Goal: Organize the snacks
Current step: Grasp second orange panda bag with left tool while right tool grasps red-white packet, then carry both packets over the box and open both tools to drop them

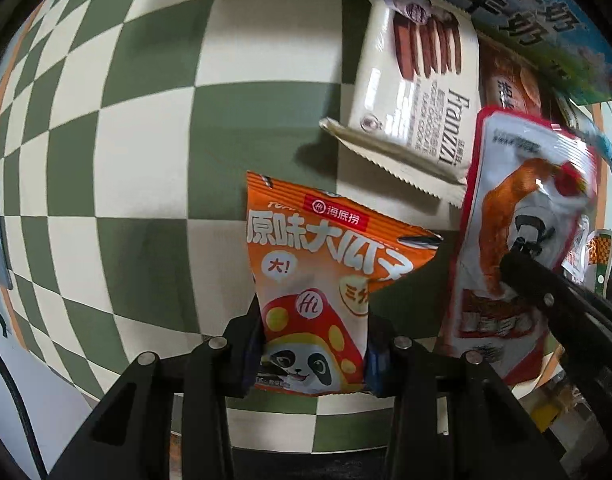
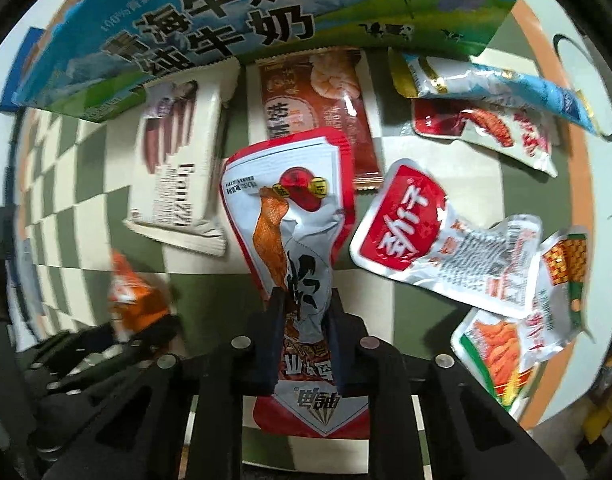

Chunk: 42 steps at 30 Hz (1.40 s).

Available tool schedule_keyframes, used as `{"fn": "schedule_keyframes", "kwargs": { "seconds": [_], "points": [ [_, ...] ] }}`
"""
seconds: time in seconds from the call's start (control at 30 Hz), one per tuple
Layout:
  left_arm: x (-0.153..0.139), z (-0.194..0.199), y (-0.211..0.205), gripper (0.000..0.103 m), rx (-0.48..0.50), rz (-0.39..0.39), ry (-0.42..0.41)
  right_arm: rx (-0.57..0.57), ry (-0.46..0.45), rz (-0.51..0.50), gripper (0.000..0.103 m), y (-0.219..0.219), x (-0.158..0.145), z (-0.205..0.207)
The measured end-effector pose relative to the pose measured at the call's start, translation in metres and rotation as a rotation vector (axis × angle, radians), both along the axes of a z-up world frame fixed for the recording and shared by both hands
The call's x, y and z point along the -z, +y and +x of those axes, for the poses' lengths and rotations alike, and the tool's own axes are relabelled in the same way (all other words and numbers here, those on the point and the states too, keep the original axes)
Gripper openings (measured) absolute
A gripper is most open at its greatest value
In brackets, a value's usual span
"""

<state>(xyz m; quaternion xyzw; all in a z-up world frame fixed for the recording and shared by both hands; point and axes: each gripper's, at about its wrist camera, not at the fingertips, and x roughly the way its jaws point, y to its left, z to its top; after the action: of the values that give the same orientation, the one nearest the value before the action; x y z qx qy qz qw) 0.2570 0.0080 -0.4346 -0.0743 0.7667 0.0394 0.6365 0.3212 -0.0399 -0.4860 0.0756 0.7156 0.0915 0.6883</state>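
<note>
I am holding two snack bags over the green and white checked cloth (image 1: 145,128). I am using the big blue milk box (image 2: 209,12) at the far edge as my marker.

Far to the left of the box, and nearer to me, my left tongs (image 1: 312,344) are pinching the orange seed bag (image 1: 318,280). The black fingers (image 1: 245,344) are pressing on both sides of its bottom half, so these tongs are narrow and holding it. The bag is standing up out of them.

Just under the box's left end, the white cookie pack (image 1: 418,92) is lying flat on the cloth. Its far end is tucked under the box.

Under the middle of the box, the brown snack pack (image 2: 318,108) is lying flat too.

In front of that pack, nearer to me, my right tongs (image 2: 303,340) are squeezing the red and silver chicken pack (image 2: 289,224). Its foil is crumpling between the fingers.

Under the box's right end, a blue and silver pouch (image 2: 506,88) is lying over a red and white pouch (image 2: 502,128).

Nearer to me than those, the red-topped silver pouch (image 2: 438,236) is partly lying on a pouch with orange strips (image 2: 518,332).
</note>
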Motion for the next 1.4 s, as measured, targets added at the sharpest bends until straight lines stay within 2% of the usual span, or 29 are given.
{"fn": "schedule_keyframes", "kwargs": {
  "seconds": [0.17, 0.27, 0.37, 0.5, 0.77, 0.9, 1.07, 1.23, 1.4],
  "points": [
    [0.008, -0.004, -0.005, 0.037, -0.010, -0.019, 0.008, 0.033, 0.028, 0.134, 0.016, -0.024, -0.011, -0.002],
    [0.009, -0.002, -0.001, 0.037, -0.011, -0.018, 0.008, 0.039, 0.021, 0.134, 0.016, -0.038, -0.014, -0.006],
    [-0.002, -0.004, 0.004, 0.037, -0.013, -0.021, -0.007, 0.056, 0.014, 0.147, 0.015, -0.061, -0.020, -0.011],
    [-0.040, -0.007, 0.015, 0.037, -0.010, -0.035, -0.065, 0.065, -0.008, 0.178, 0.015, -0.080, -0.044, -0.013],
    [-0.137, 0.010, 0.019, 0.037, 0.021, -0.084, -0.234, 0.062, -0.091, 0.244, 0.015, -0.111, -0.126, -0.005],
    [-0.190, 0.054, 0.024, 0.037, 0.062, -0.082, -0.307, 0.054, -0.144, 0.271, 0.015, -0.123, -0.171, 0.016],
    [-0.216, 0.118, 0.030, 0.037, 0.067, -0.038, -0.349, 0.059, -0.214, 0.215, 0.015, -0.111, -0.207, 0.074],
    [-0.215, 0.185, 0.041, 0.037, 0.037, -0.008, -0.337, 0.091, -0.242, 0.140, 0.015, -0.106, -0.218, 0.149],
    [-0.199, 0.238, 0.054, 0.037, 0.028, 0.047, -0.310, 0.107, -0.231, 0.088, 0.015, -0.106, -0.209, 0.213]
  ]
}}
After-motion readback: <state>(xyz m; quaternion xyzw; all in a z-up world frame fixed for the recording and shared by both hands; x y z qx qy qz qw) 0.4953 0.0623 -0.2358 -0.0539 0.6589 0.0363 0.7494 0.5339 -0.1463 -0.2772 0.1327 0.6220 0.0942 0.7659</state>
